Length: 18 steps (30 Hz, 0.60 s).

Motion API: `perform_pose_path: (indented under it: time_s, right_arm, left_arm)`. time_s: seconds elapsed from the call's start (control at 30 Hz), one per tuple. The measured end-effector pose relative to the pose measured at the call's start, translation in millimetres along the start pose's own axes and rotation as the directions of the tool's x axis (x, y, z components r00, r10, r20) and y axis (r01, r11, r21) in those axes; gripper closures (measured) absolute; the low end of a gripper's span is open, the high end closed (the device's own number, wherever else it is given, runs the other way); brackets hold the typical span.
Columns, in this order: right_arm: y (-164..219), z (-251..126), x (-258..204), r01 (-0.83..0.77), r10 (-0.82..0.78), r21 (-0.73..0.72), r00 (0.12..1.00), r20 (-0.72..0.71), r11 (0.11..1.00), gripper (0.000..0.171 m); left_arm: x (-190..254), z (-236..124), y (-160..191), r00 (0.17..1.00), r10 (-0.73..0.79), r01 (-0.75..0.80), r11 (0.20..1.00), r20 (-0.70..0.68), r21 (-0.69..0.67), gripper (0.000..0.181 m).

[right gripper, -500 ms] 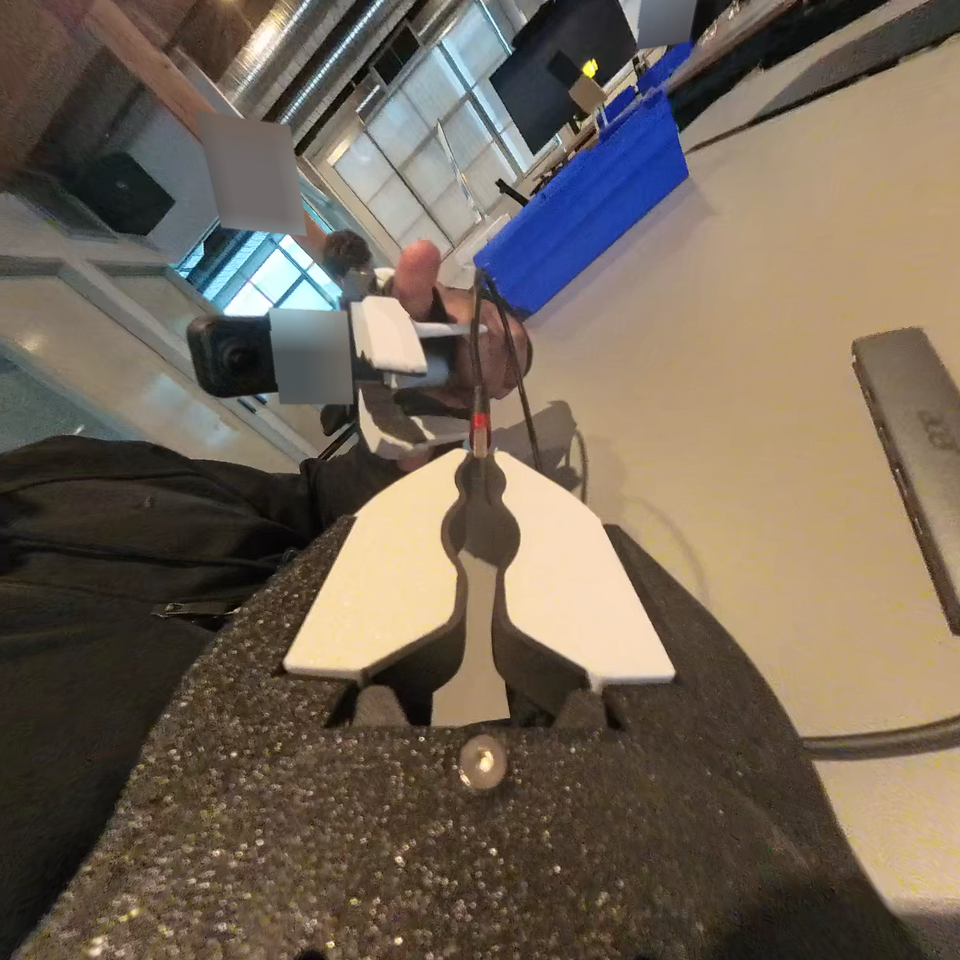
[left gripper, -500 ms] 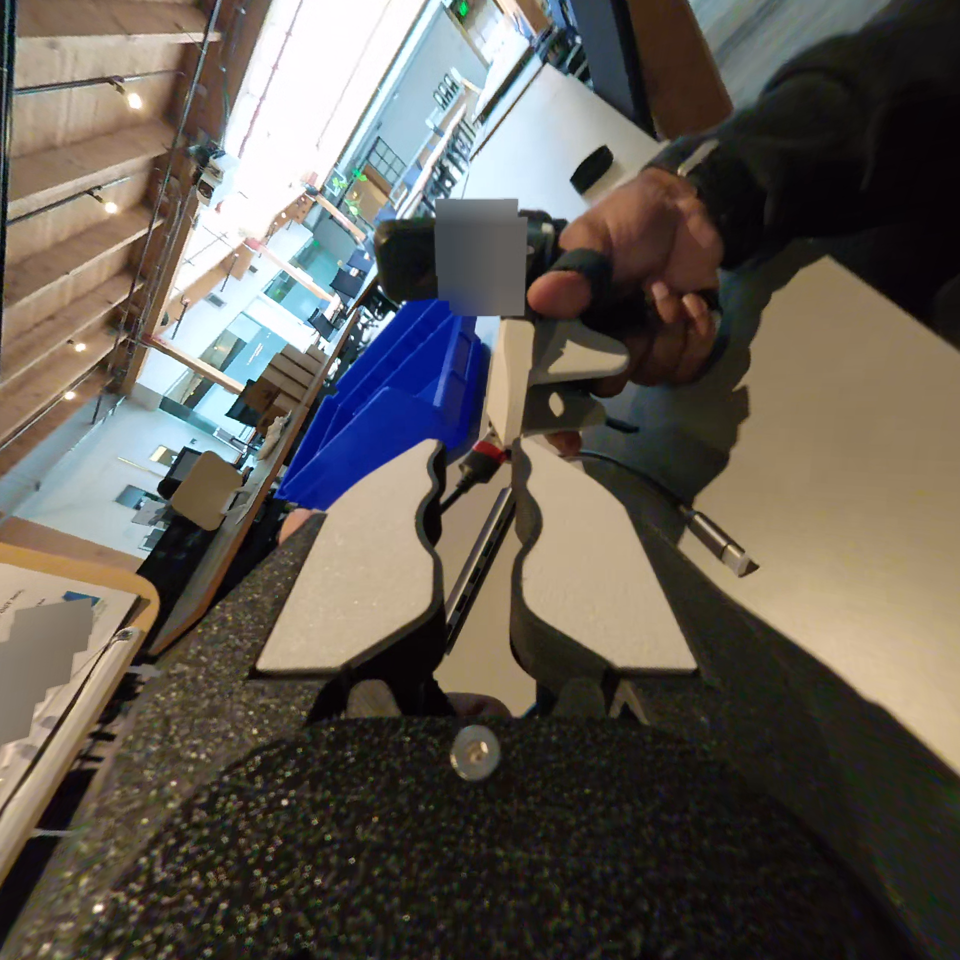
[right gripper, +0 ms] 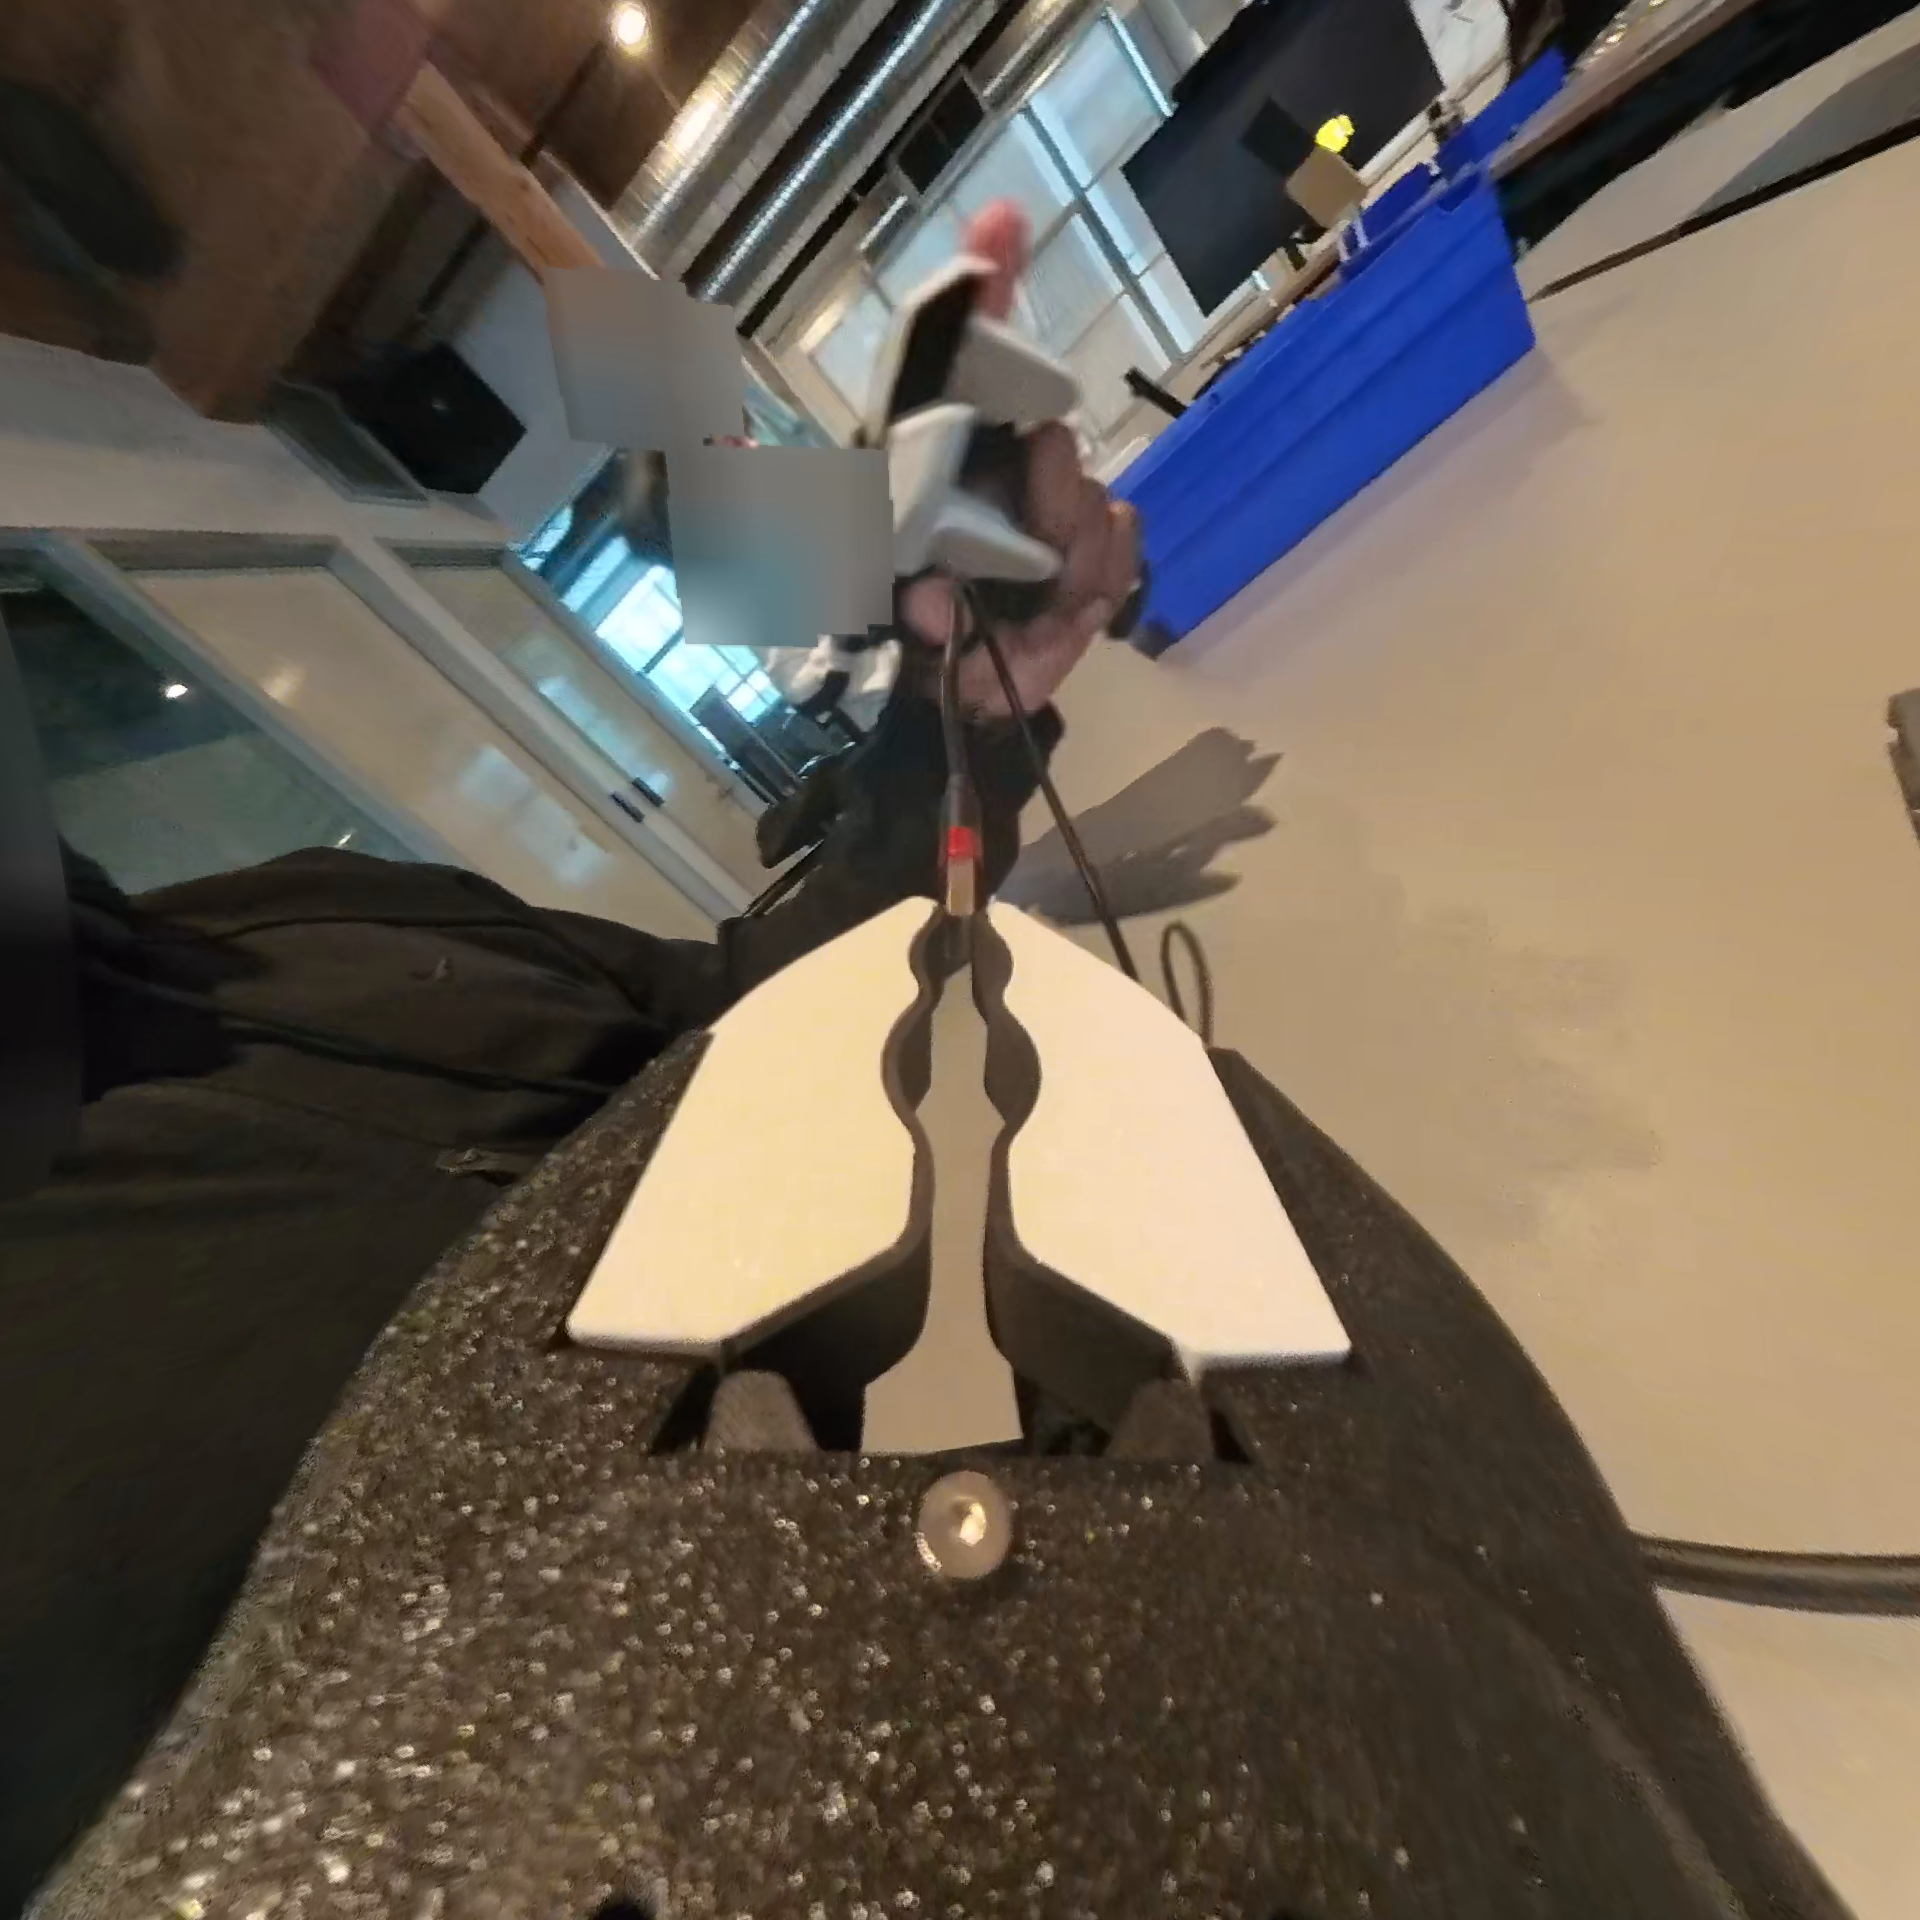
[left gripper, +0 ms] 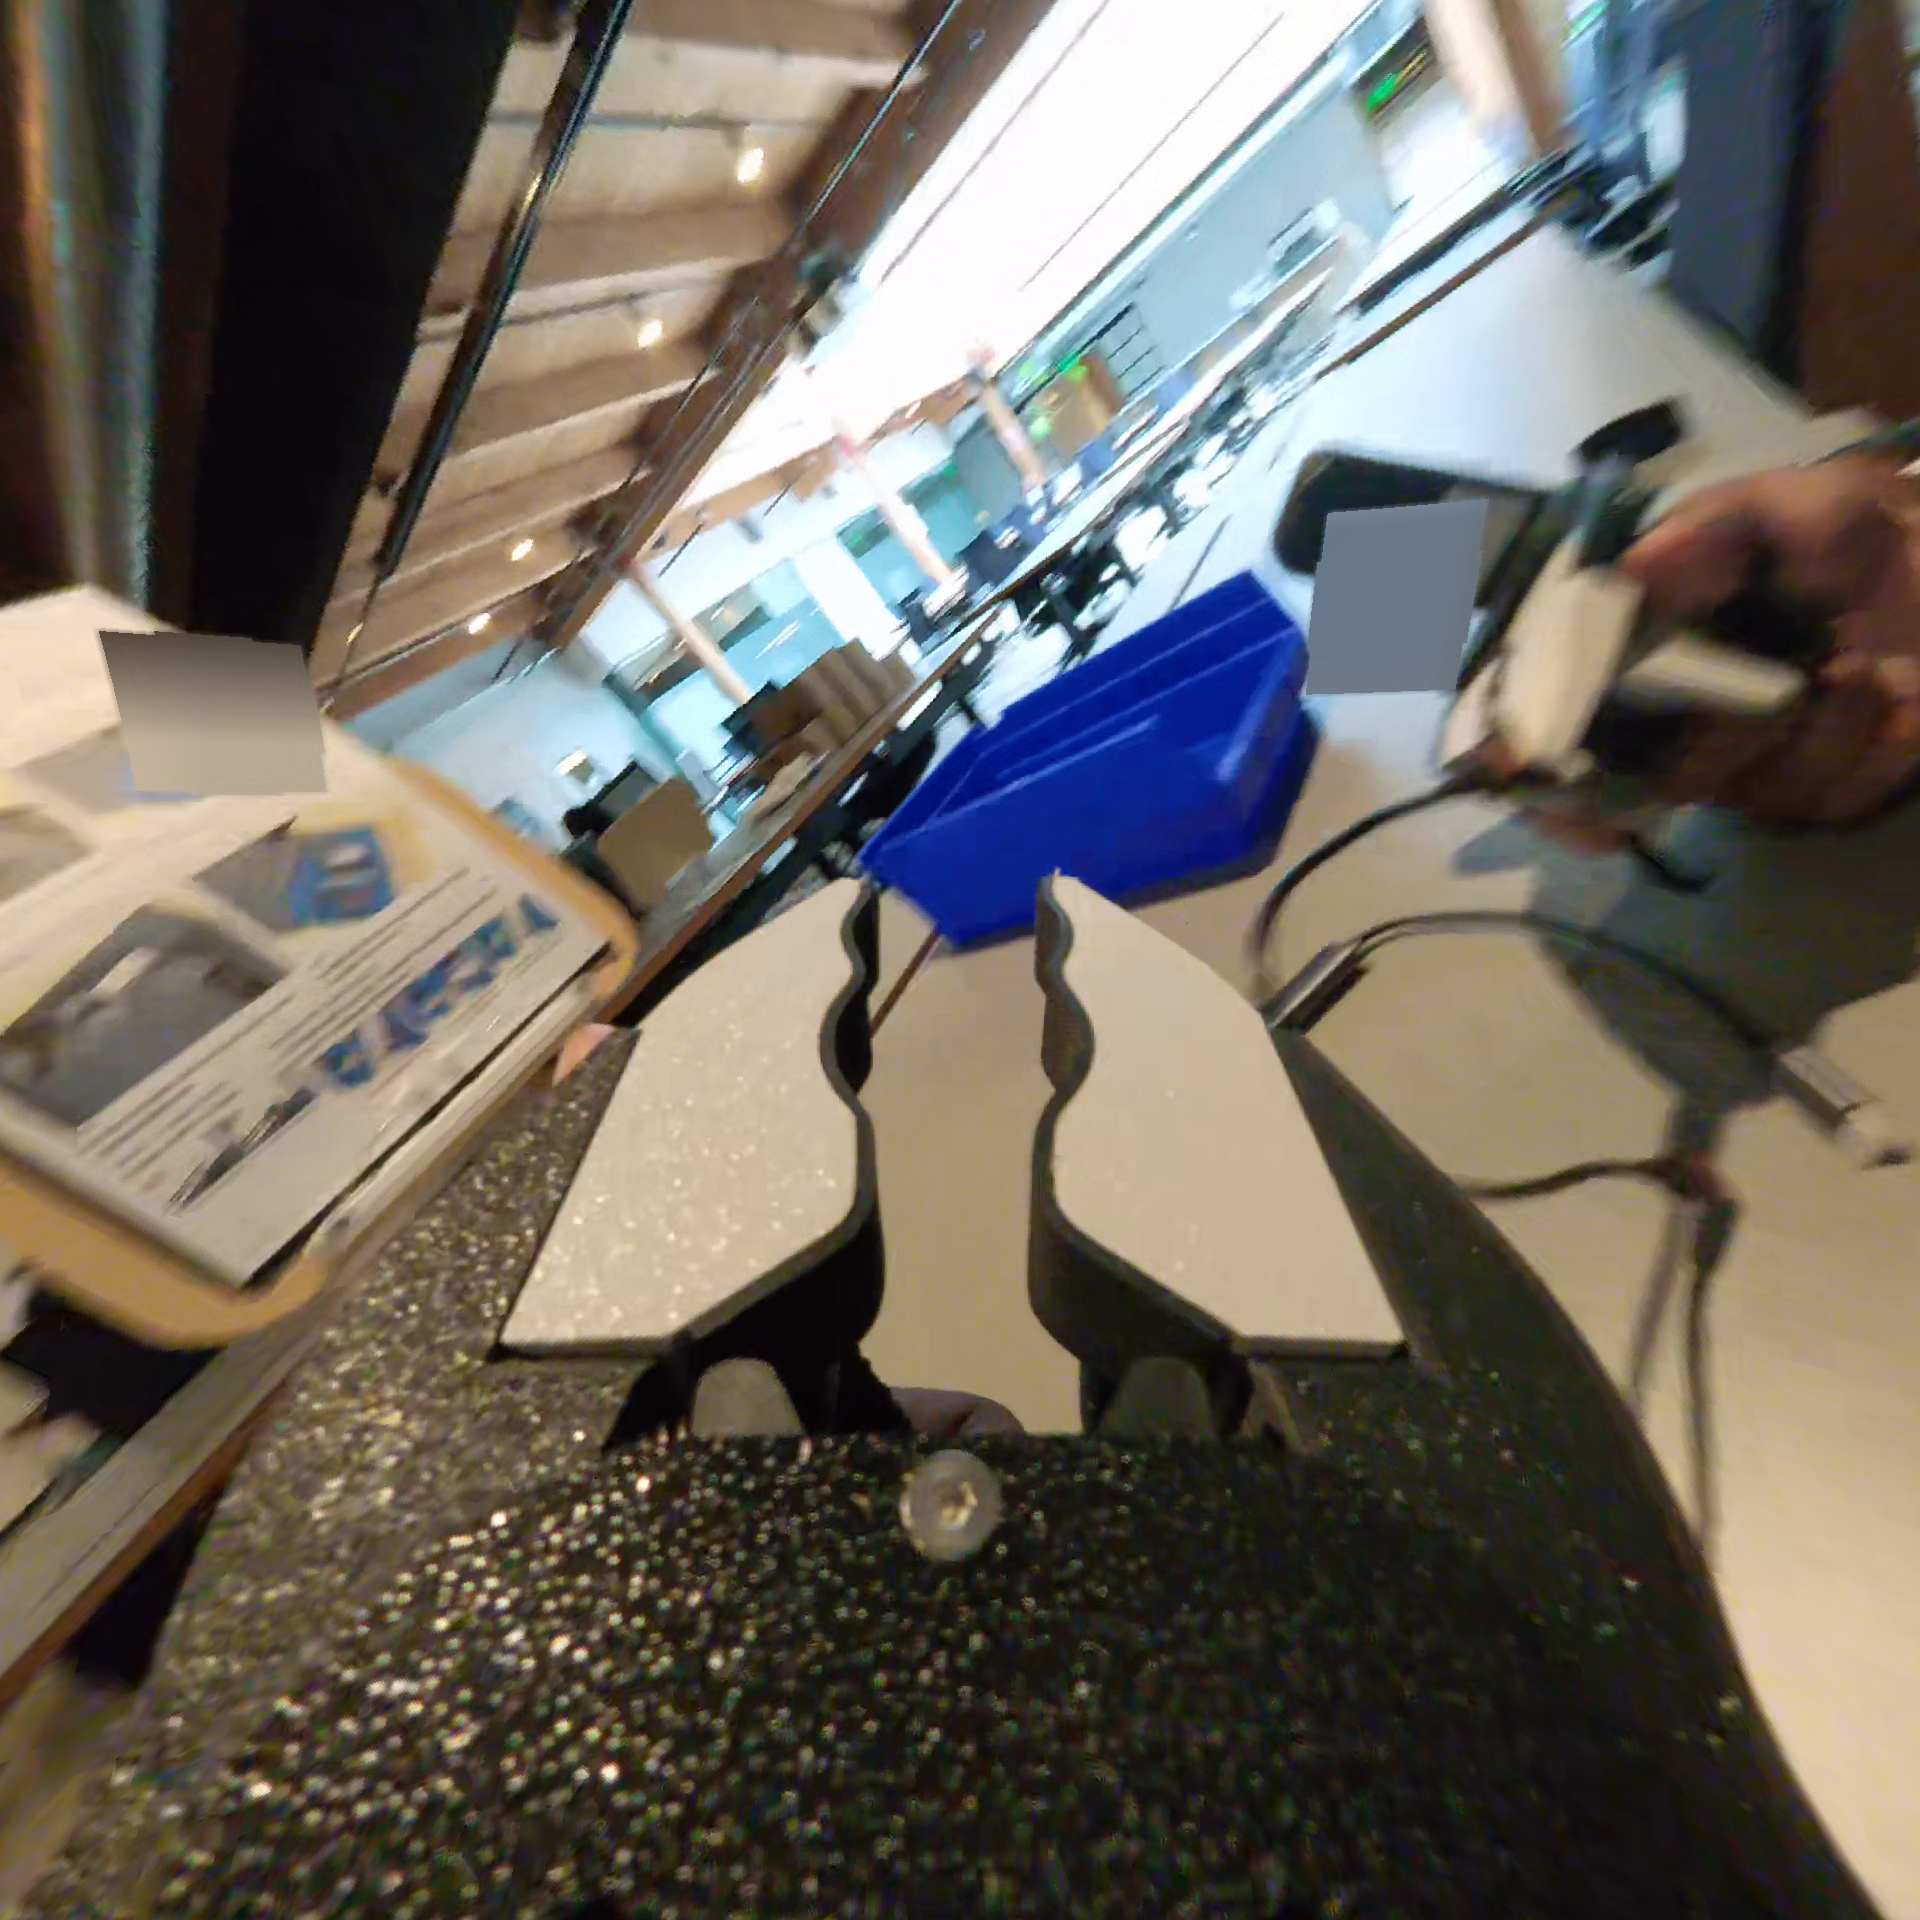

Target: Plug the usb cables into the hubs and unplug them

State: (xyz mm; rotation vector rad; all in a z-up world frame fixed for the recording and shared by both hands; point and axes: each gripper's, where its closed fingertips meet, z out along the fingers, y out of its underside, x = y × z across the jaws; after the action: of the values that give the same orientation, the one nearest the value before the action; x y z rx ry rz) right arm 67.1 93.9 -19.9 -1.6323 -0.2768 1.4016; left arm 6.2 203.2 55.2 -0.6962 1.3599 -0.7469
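Note:
My right gripper (right gripper: pixel 961 914) is shut on a USB plug (right gripper: pixel 960 868) with a red band, pinched at the fingertips. Its black cable (right gripper: pixel 1049 800) runs up toward the hand that holds my left gripper (right gripper: pixel 971 436). My left gripper (left gripper: pixel 956 894) is open and empty, tilted above the table. The left wrist view shows my right gripper (left gripper: pixel 1538 675) blurred at the upper right, with black cables (left gripper: pixel 1340 868) trailing below it and a silver plug (left gripper: pixel 1829 1091) on the table. Only a grey hub's edge (right gripper: pixel 1907 764) shows at the right border.
A blue bin (left gripper: pixel 1122 769) stands on the white table (left gripper: pixel 1558 1403) ahead of my left gripper; it also shows in the right wrist view (right gripper: pixel 1330 416). A clipboard with papers (left gripper: pixel 260 987) is at the left. A thick cable (right gripper: pixel 1766 1579) lies at the lower right.
My left gripper has swung left and away from my right gripper and its jaws stand wider. The hub is out of its view. My right gripper still holds the red-banded plug.

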Motion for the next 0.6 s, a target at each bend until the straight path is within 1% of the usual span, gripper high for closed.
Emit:
perform_pose_path:
  time_s: [0.07,0.13,0.17,0.23,0.33,0.4,0.5,0.6]
  right_arm:
    - [1.0,0.5,-5.3,0.011,-0.01,-0.004,0.999,0.031,1.0,0.167]
    - [3.8,2.8,-10.0,0.023,-0.021,-0.019,0.998,0.057,1.0,0.167]
    - [5.8,4.7,-11.6,0.027,-0.025,-0.031,0.998,0.065,0.999,0.167]
    - [10.1,9.5,-14.9,0.033,-0.028,-0.055,0.996,0.085,0.998,0.167]
    - [16.5,15.0,-20.2,0.043,-0.032,-0.09,0.993,0.115,0.995,0.167]
    - [21.5,16.2,-25.8,0.058,-0.041,-0.116,0.988,0.146,0.992,0.167]
    - [26.9,17.4,-30.8,0.069,-0.044,-0.144,0.984,0.171,0.987,0.167]
    - [28.8,18.2,-31.4,0.068,-0.041,-0.156,0.984,0.174,0.985,0.167]
  left_arm:
    - [-18.0,-7.3,25.5,0.998,-0.003,0.007,0.996,0.055,-0.085,0.154]
    - [-19.2,-5.6,45.7,0.999,-0.016,0.024,0.988,0.052,-0.15,0.154]
    - [-10.5,-0.5,50.4,1.0,-0.019,0.021,0.987,0.019,-0.161,0.155]
    - [23.0,13.8,53.5,0.994,0.015,-0.032,0.986,-0.107,-0.164,0.156]
    - [84.1,29.2,50.3,0.941,0.083,-0.13,0.983,-0.328,-0.126,0.156]
    - [113.9,31.4,39.2,0.899,0.103,-0.14,0.988,-0.425,-0.058,0.156]
    - [136.9,28.3,17.1,0.864,0.134,-0.127,0.991,-0.486,0.048,0.155]
    - [146.3,25.7,4.1,0.85,0.187,-0.155,0.982,-0.493,0.106,0.155]
